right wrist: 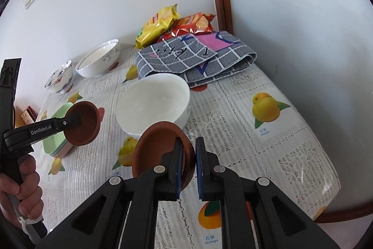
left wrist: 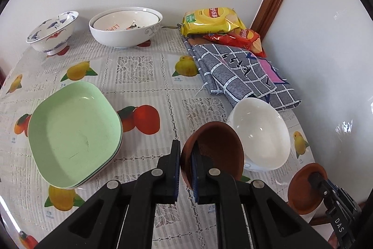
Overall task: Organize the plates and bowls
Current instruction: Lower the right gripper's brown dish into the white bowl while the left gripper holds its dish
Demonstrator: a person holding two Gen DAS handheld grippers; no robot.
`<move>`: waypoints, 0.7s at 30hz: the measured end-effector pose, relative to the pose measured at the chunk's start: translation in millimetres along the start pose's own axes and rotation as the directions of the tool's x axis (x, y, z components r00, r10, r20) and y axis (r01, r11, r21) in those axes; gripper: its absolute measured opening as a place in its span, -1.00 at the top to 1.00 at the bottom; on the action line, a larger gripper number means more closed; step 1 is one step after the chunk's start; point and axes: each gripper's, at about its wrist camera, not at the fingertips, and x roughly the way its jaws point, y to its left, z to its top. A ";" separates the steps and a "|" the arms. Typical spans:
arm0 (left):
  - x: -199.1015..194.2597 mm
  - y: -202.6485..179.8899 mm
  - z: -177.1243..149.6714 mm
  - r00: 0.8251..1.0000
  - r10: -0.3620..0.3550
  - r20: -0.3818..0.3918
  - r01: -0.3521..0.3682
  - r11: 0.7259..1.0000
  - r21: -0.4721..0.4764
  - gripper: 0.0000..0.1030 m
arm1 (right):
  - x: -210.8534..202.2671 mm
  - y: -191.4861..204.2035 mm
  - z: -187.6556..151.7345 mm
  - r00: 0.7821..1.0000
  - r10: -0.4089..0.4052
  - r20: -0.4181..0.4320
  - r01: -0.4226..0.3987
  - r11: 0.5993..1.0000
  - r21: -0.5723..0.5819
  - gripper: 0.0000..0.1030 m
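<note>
Found the left gripper (left wrist: 185, 151) at lower centre of the left wrist view, jaws closed on the near rim of a small brown bowl (left wrist: 216, 148), one pad inside and one outside. Saw that bowl tipped towards the camera and seemingly held clear of the table (left wrist: 163, 90).

Found the right gripper (right wrist: 188, 144) at lower centre of the right wrist view, jaws likewise clamped on the rim of a shallower brown dish (right wrist: 158, 146), also tilted and apparently off the table.

Placed both pieces at the near side of the table, either side of a plain white bowl (left wrist: 261, 132) standing upright just beyond them.

Judged the step in hand as carrying the two brown pieces, probably to stack them together or with like ware. Judged the next move to call for:
- levelling each piece
- bringing one over its resting place
- lowering it until seated before parting the jaws, since a rim pinch could let a tilted bowl swing or slip.

Noted matte, terracotta-coloured surfaces on both pieces, round with plain rims, and darker speckling inside the bowl near the pad.

Noted a stack of pale green squarish plates (left wrist: 74, 130) at left. Noted, at the far edge by the wall, a large white bowl (left wrist: 126, 27) with a smaller one nested inside and a blue-patterned footed bowl (left wrist: 52, 32). Noted a folded grey checked cloth (left wrist: 237, 76) and crisp packets (left wrist: 212, 20) at upper right, apart from the crockery.
</note>
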 end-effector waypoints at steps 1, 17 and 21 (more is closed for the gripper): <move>-3.0 -0.5 0.8 1.000 -0.002 0.006 0.002 1.000 0.001 0.83 | -2.9 0.6 1.3 1.000 0.002 0.004 -0.002 1.000 0.002 0.80; -40.3 12.9 11.1 0.997 -0.001 0.073 0.003 1.000 -0.018 0.83 | -30.9 14.6 30.6 0.996 -0.011 0.090 0.011 1.000 0.004 0.80; -41.7 21.5 15.0 0.997 0.009 0.078 -0.006 0.999 -0.035 0.83 | -25.7 19.6 37.2 0.996 -0.008 0.091 0.008 1.000 0.001 0.80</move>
